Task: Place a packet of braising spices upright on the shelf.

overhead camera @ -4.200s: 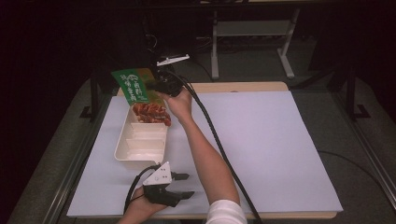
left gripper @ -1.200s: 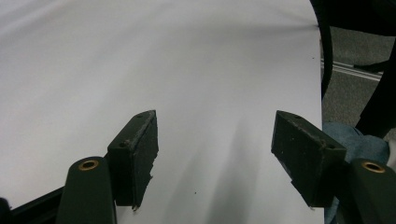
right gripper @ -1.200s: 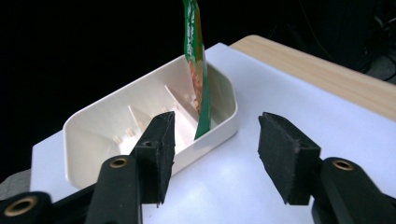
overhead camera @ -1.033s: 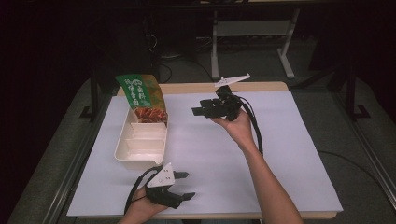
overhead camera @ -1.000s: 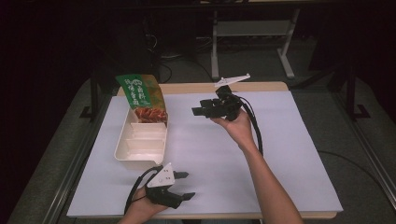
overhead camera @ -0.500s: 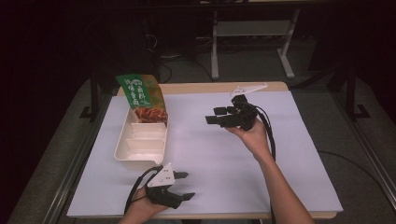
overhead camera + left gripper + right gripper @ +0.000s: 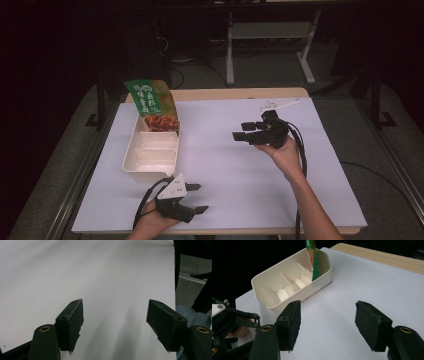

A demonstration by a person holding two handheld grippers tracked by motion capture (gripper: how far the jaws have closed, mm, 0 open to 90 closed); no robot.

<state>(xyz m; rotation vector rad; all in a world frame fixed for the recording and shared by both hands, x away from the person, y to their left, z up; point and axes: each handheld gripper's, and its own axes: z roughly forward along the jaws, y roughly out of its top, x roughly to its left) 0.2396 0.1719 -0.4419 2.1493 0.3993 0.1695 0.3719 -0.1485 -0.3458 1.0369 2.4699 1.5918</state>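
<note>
A cream tray (image 7: 131,159) with dividers lies at the table's left. A green and orange snack pouch (image 7: 152,104) stands in its far compartment, leaning on the far wall. My right gripper (image 7: 241,131) hovers over the middle right of the table, pointing left toward the tray. It is open, its jaws have just been opening, and nothing is between them. In the right gripper view the gripper (image 7: 328,322) faces the tray (image 7: 312,290) and the pouch (image 7: 314,260). My left gripper (image 7: 199,197) rests open and empty by the front edge, over bare sheet in the left gripper view (image 7: 115,320).
A white sheet (image 7: 225,170) covers most of the wooden table (image 7: 225,93). Beyond the far edge are a dark floor and a white stand frame (image 7: 270,35). The person's trouser leg (image 7: 192,312) shows past the sheet's near edge.
My right hand has drawn away from the pouch and tray, moving right and toward the near side, a little lower. Its jaws stand wider. The left gripper has stayed put.
</note>
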